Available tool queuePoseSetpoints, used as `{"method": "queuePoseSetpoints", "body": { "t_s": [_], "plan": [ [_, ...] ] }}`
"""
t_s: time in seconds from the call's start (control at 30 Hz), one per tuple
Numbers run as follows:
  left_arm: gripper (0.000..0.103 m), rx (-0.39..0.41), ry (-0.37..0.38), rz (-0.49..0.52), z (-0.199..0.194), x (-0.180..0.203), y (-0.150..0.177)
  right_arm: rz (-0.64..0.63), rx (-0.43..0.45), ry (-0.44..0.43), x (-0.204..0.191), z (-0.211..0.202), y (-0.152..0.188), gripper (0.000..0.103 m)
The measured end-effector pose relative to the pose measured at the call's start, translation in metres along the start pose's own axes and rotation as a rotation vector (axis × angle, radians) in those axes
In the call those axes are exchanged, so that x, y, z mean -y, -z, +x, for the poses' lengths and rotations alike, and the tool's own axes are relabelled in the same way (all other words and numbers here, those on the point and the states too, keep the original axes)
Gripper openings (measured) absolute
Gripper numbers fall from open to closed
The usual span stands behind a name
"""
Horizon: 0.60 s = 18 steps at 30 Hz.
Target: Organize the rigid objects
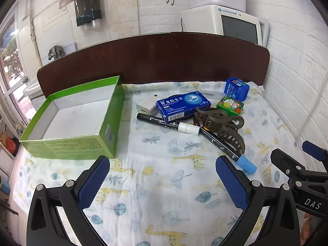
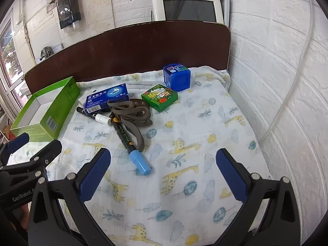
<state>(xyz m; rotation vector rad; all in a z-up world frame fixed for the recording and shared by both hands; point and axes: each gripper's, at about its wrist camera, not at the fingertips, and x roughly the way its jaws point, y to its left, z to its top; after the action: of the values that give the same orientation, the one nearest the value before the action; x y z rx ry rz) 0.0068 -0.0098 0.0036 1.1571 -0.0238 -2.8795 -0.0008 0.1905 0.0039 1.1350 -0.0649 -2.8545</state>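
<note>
An empty green box [image 1: 78, 121] [image 2: 47, 110] stands open at the left on the giraffe-print cloth [image 1: 164, 184]. Right of it lies a pile: a blue medicine box [image 1: 182, 105] [image 2: 107, 98], a white charger [image 1: 146, 106], a white-capped black marker [image 1: 168, 124] [image 2: 93, 115], a blue-capped black marker [image 1: 227, 147] [image 2: 131, 145], a brown hair claw [image 1: 223, 127] [image 2: 131, 114], a small green box [image 1: 230, 105] [image 2: 160, 97] and a blue cube box [image 1: 236, 89] [image 2: 177, 76]. My left gripper [image 1: 163, 176] and right gripper [image 2: 163, 173] are open, empty, near the front.
A dark brown headboard [image 1: 155, 59] closes the far edge. A white brick wall [image 2: 276, 82] runs along the right. A white appliance with a screen [image 1: 231, 23] stands behind the headboard. A window [image 1: 10, 61] is at the left.
</note>
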Motion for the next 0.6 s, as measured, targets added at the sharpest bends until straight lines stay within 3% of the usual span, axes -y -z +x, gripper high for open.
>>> {"method": "queuePoseSetpoints", "body": {
  "t_s": [0.6],
  "plan": [
    [0.103,-0.032,-0.006,0.013,0.015,0.002,0.001,0.005,-0.044,-0.028,0.004,0.018,0.006,0.102]
  ]
}}
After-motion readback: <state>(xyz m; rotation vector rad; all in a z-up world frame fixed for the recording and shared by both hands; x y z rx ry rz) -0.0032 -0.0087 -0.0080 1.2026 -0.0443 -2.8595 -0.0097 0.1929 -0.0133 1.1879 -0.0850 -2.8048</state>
